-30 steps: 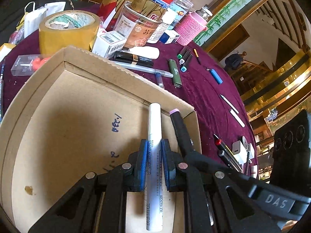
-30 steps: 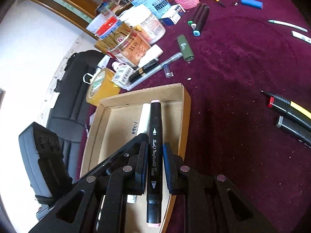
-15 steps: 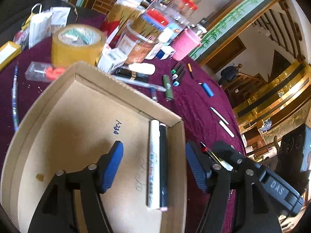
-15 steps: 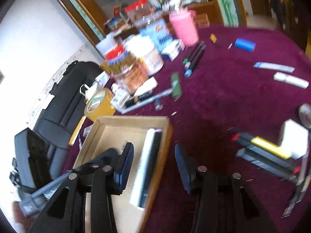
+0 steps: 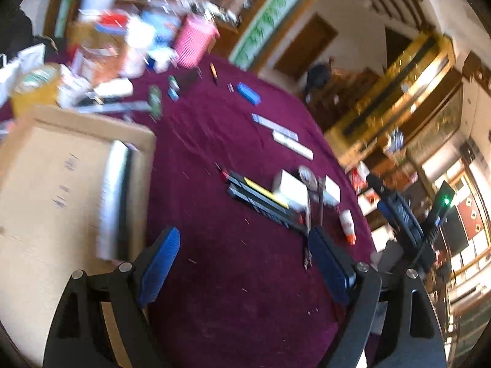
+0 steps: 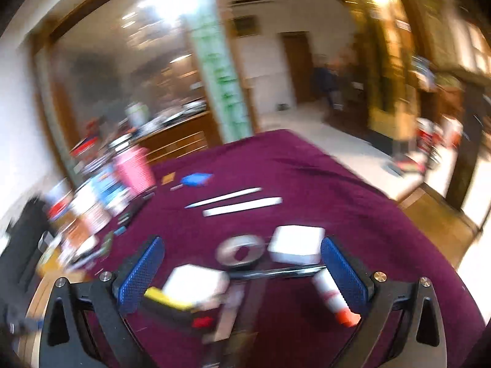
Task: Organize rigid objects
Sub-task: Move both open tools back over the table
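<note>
Left hand-held gripper (image 5: 242, 265) tilted down over bare maroon bench (image 5: 233, 141), jaws just opened wide, nothing between. Right hand-held gripper (image 6: 242, 271) likewise just opened wide, empty, above blurred white blocks (image 6: 296, 243) and a metal ring (image 6: 239, 250). White marker (image 5: 112, 196) and black marker (image 5: 126, 202) now released, side by side in cardboard box (image 5: 46, 184), no longer clamped.
</note>
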The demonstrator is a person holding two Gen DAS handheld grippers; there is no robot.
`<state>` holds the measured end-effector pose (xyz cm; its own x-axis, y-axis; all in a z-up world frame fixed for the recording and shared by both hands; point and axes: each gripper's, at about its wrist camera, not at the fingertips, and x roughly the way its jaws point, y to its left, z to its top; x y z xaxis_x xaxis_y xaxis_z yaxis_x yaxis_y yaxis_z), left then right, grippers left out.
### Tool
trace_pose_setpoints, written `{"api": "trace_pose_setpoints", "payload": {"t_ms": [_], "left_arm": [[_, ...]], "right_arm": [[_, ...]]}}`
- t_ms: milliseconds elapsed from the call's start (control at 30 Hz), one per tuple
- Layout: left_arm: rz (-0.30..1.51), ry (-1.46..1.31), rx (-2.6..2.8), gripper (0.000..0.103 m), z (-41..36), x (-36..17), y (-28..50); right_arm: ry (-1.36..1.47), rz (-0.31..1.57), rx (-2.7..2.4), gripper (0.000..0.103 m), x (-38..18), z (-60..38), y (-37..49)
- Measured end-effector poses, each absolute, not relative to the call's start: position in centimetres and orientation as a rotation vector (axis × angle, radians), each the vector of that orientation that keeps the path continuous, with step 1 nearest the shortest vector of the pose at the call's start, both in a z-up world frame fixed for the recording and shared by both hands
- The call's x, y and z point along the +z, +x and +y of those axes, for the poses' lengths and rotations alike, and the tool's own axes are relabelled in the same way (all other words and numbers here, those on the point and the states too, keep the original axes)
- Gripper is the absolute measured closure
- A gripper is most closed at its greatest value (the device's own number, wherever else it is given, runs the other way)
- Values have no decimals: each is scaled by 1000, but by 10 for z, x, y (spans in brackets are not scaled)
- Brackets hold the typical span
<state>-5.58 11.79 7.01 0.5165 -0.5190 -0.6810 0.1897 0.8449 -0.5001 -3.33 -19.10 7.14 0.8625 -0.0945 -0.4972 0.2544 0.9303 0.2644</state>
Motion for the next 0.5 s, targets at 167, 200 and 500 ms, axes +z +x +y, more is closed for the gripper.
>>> {"api": "trace_pose_setpoints", "payload": {"t_ms": [167,200,500], "left_arm": [[999,-359,-453,18,73,60,-38],[1000,-339,-443,18,64,60,-32],[1043,-153,-437,18,-36,39,39]], "right_arm": [[446,504,-304,1,45,-250,-33],[500,519,-286,1,41,-259,-32],[711,653,-194,1,9,-278,-25]]}}
